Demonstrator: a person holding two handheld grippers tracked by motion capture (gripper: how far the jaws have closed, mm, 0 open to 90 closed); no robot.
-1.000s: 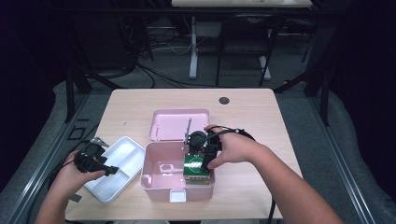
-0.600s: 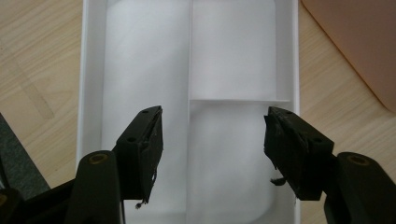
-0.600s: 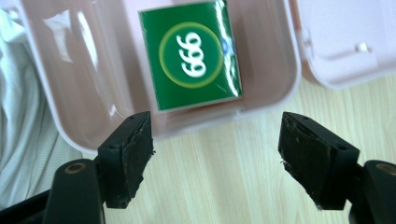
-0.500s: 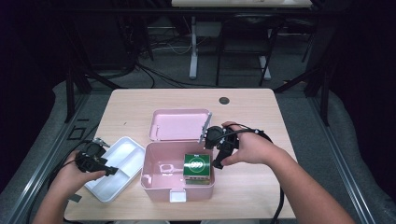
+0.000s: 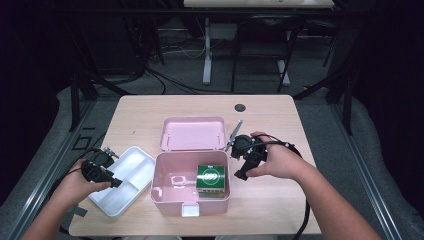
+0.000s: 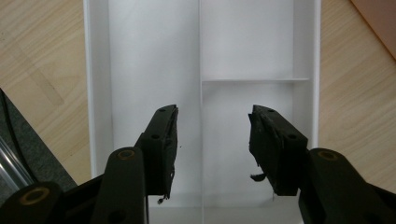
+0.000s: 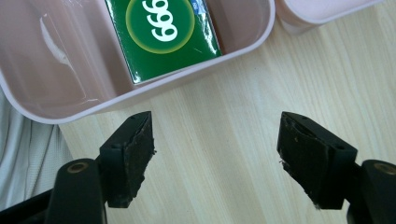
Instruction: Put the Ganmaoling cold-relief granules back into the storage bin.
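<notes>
Two tools are in play over a pale wooden desk (image 5: 150, 112). Centre stage sits a pink box (image 5: 165, 197), lid thrown back and leaning open behind it, glossy plastic walls with rounded corners. Inside, on the right-hand side of the box, lies a green carton (image 5: 210, 178): deep green top, a lighter green disc ringed in yellow, white numerals printed across it. From the right tool's own view the carton (image 7: 163, 35) lies flat against the box's near wall, its lid face up and shiny.

Right tool (image 5: 243, 172) hangs just beside the box's right wall, out over bare desk, jaws spread wide with nothing between them. In its own view the right tool (image 7: 217, 149) shows only wood grain in the gap, and the pink rim (image 7: 196, 65) curves past just ahead of the pads.

Over on the left, a white tray (image 5: 131, 165) with dividers rests touching the box's left side. Left tool (image 5: 116, 182) is down over that tray, and its jaws have just been closing; they stand partly apart. In its own view the left tool (image 6: 212, 149) straddles the tray's long centre divider (image 6: 201, 154), pads not yet pressing on it.
</notes>
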